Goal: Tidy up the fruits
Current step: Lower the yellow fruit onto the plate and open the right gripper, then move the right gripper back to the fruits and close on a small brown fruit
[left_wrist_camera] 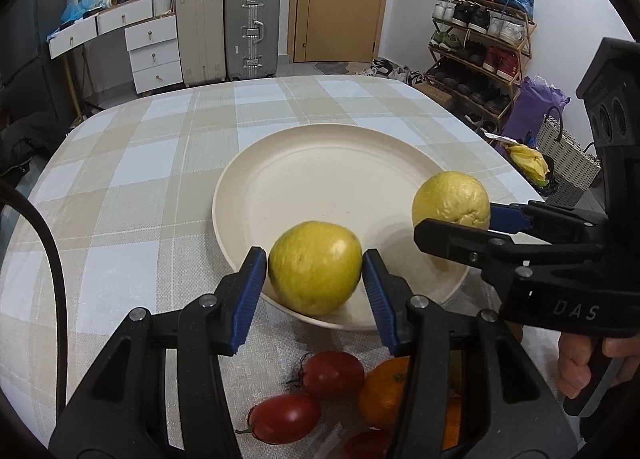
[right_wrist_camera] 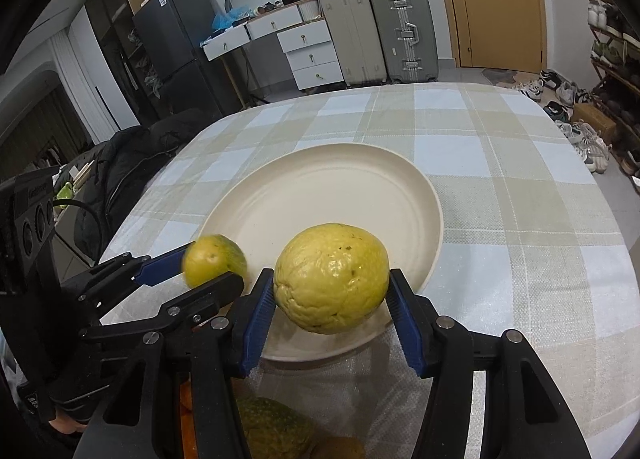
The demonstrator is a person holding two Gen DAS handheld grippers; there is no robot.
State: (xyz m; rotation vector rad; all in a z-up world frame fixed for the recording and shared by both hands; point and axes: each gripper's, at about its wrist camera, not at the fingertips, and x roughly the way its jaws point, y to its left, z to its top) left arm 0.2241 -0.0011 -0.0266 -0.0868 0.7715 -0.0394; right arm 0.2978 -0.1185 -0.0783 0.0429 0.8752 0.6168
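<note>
Yellow-green fruit sits in each gripper. The left gripper (left_wrist_camera: 315,259) has its blue pads (left_wrist_camera: 251,291) pressed against both sides of a smooth fruit (left_wrist_camera: 315,267), held over the near rim of the plate (left_wrist_camera: 320,179). The right gripper (right_wrist_camera: 331,291) clamps a larger wrinkled fruit (right_wrist_camera: 332,277) the same way, above the plate's near right edge; whether either fruit touches the plate I cannot tell. The plate is cream and stands on a checked cloth (left_wrist_camera: 140,179) covering the table. Nearer than the plate, under the left gripper, lie two tomatoes (left_wrist_camera: 285,417) and an orange (left_wrist_camera: 384,391) beside them. Below the right gripper, a green mottled fruit (right_wrist_camera: 272,427) shows, partly hidden.
</note>
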